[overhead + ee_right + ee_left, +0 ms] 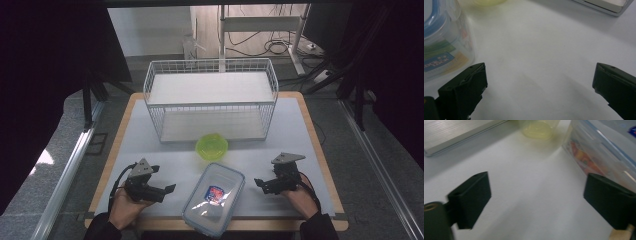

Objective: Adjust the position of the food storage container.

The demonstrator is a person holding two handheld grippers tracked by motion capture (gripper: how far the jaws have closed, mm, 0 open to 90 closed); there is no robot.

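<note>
Evidently poised to grasp it from both sides, the left gripper (169,189) and right gripper (258,182) flank the clear lidded container (214,198) at the table's (295,125) near edge, jaws spread and empty.

- On tabletop (300,130): white wire two-tier rack (211,98) at back.
- Just before rack: small yellow-green plastic bowl (211,146).
- Near front edge, before bowl: clear rectangular plastic lidded container (214,198).
- Left hand-held gripper (165,190) left of container, right hand-held gripper (261,183) right of it.

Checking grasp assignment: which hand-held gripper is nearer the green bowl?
Left, slightly. Left hand-held gripper sits below-left of the green bowl; right hand-held gripper sits below-right, a little farther.
</note>
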